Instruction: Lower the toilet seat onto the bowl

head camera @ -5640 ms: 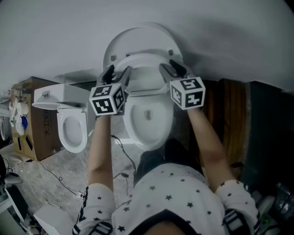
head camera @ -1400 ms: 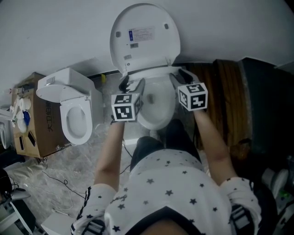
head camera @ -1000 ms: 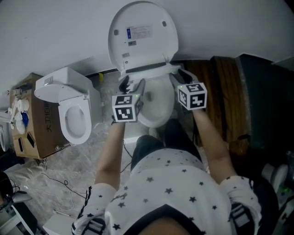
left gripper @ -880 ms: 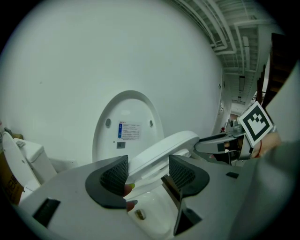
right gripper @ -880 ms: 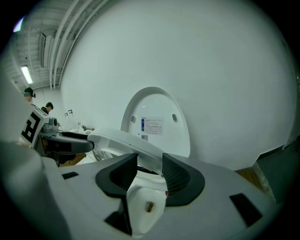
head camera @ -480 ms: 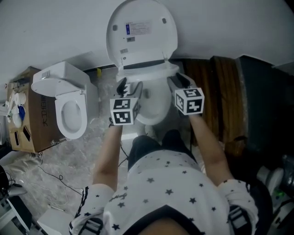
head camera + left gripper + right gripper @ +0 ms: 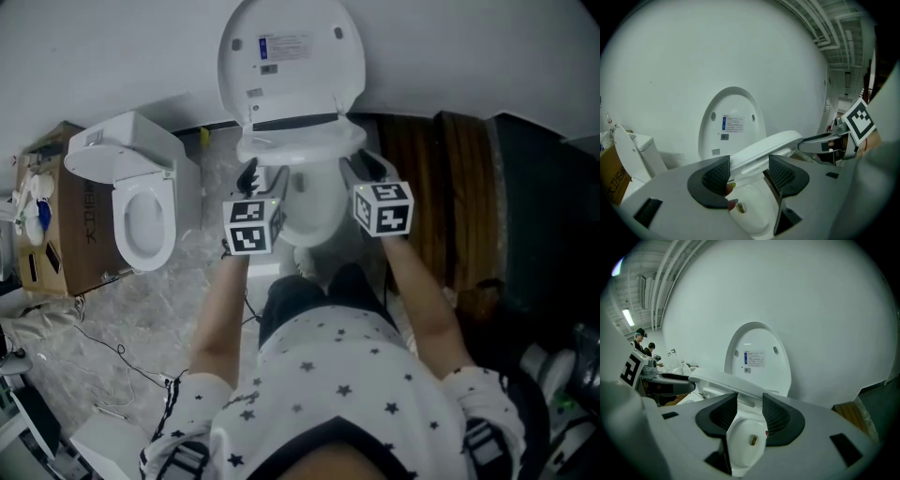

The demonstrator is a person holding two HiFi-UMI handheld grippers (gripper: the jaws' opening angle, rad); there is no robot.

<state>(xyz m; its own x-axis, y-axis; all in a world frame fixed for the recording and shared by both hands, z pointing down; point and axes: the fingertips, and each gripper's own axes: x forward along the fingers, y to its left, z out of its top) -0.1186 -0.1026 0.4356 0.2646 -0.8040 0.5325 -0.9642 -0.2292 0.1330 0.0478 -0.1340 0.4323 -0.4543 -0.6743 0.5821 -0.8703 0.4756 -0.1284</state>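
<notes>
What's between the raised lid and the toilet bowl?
The toilet seat, partway down, lies between lid and bowl; both gripper views show it.

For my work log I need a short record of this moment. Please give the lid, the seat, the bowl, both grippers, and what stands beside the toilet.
lid: raised, upright
seat: tilted, partway down, not yet on the bowl
bowl: white, uncovered
left gripper: shut on the seat's rim, on the person's left side
right gripper: shut on the seat's rim, on the person's right side
beside: second toilet on the floor at the person's left
</notes>
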